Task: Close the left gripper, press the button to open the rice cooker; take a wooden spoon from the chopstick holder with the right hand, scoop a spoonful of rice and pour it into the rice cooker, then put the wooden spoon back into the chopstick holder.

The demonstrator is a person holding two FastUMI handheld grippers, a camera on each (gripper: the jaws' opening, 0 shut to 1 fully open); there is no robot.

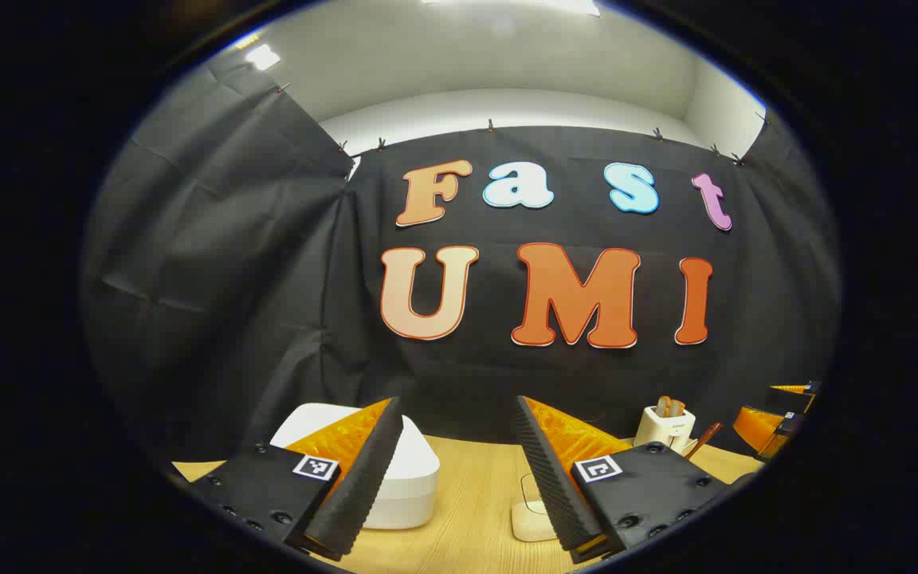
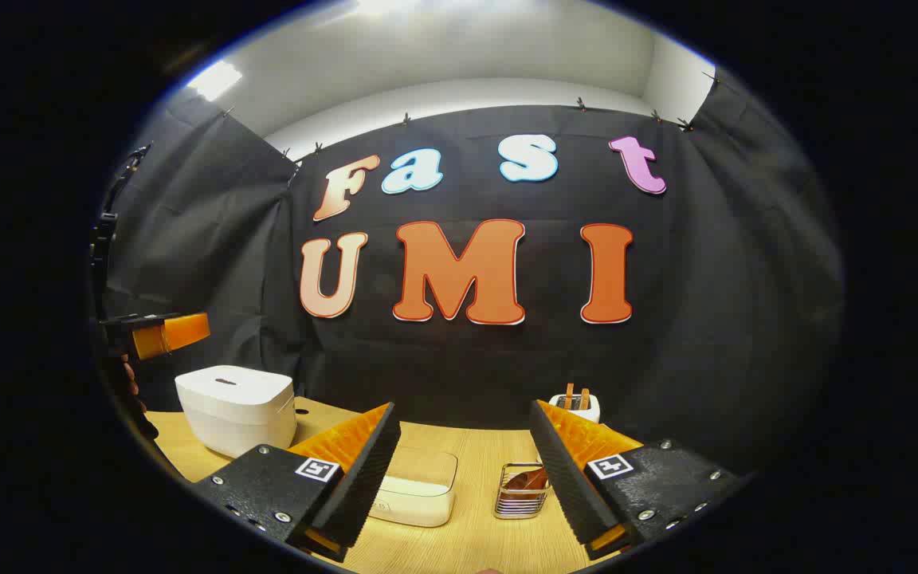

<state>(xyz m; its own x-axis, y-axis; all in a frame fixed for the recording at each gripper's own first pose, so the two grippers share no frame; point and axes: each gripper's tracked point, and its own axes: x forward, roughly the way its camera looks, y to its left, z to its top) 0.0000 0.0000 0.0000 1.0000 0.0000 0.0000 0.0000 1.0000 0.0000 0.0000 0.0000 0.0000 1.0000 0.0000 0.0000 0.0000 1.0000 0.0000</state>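
A: Left gripper view first. What was logged?

B: Left tool (image 1: 459, 470) was released, jaws spread wide and gripping nothing, held above the light wooden worktop (image 1: 471, 494). The white rounded-square rice cooker (image 1: 407, 474), lid down, sat behind the tool's left finger, partly hidden by it. A white rectangular container (image 1: 528, 518) showed between the fingers. Farther right stood a small white holder with wooden handles (image 1: 666, 422) sticking up. The other tool was at the far right edge.

A: Right gripper view?

B: Right tool (image 2: 463, 470) was likewise released, jaws apart, empty. The rice cooker (image 2: 236, 406) stood at the left of the worktop (image 2: 475, 542), lid shut. The clear-lidded white container (image 2: 415, 494) lay just beside the tool's left finger. A wire mesh basket (image 2: 521, 490) sat near the right finger; its contents were unclear. The white holder (image 2: 574, 405) stood at the back by the wall, well apart from the cooker. The left tool (image 2: 164, 333) hung above the cooker, not touching it.
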